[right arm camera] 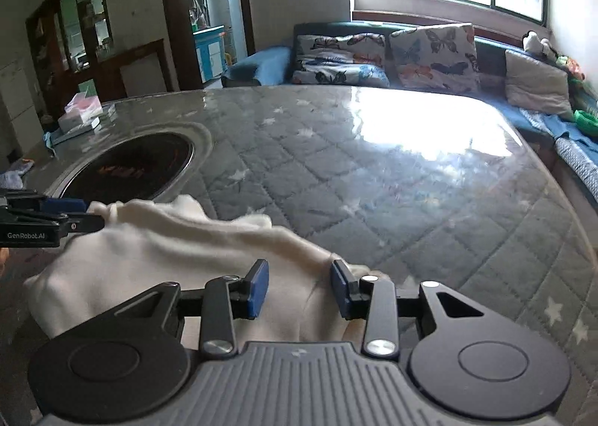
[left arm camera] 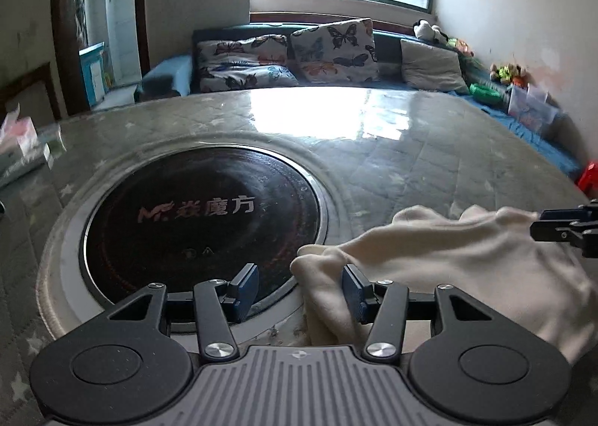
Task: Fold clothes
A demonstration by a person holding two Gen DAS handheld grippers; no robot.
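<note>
A cream garment lies bunched on the quilted grey table, also in the right wrist view. My left gripper is open over the garment's left edge, its right finger on the cloth. My right gripper is open over the garment's right edge, with cloth between and under its blue pads. Each gripper shows at the edge of the other's view: the right one and the left one.
A round black cooktop is set into the table left of the garment. Boxes sit at the far left edge. A sofa with butterfly cushions stands behind the table, under a window.
</note>
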